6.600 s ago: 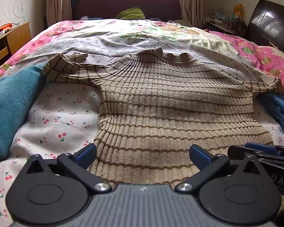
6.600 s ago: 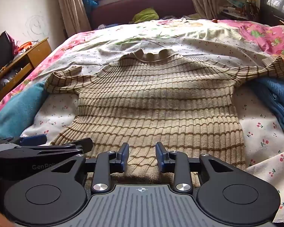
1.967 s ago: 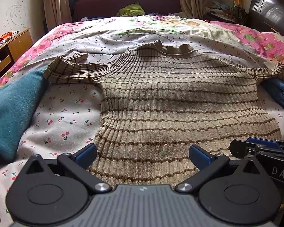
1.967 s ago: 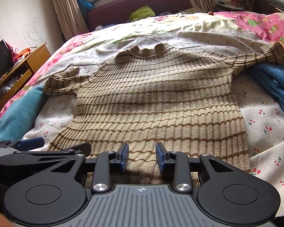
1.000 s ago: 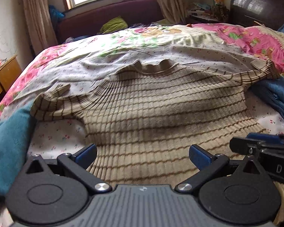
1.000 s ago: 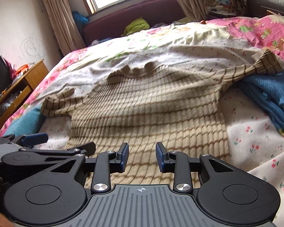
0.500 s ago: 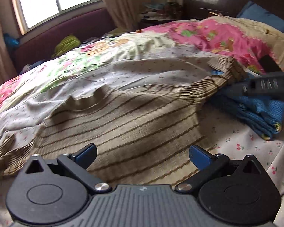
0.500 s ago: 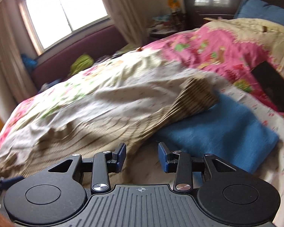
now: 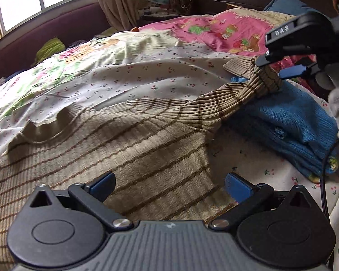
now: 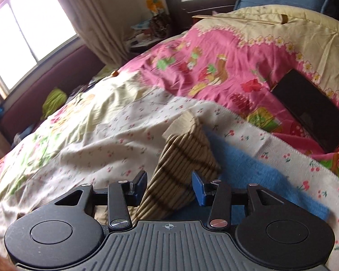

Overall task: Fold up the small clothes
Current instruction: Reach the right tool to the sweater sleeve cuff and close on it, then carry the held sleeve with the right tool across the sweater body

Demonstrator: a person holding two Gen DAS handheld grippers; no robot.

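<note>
Cherry-print bedding [image 9: 169, 72] covers the bed on which everything lies. Nearest in the left wrist view, the left gripper [image 9: 169, 184] hovers with its blue pads spread wide over the lower side edge of the beige striped sweater [image 9: 133, 144], nothing pressed between them. That sweater lies flat and face up, its ribbed collar [image 9: 47, 126] off to the left, and one sleeve [image 10: 180, 164] stretches away to the right across a folded blue garment [image 9: 293, 122]. Farther out, the right gripper [image 10: 168, 186] straddles that sleeve near the cuff; its jaws are opening, with the sleeve between the pads but no pad visibly squeezing it. Beyond it a pink cartoon quilt [image 10: 226, 63] is heaped, with a dark flat device [image 10: 309, 108] resting on it. Curtains [image 10: 97, 22] and a window [image 10: 22, 33] close off the far wall.
</note>
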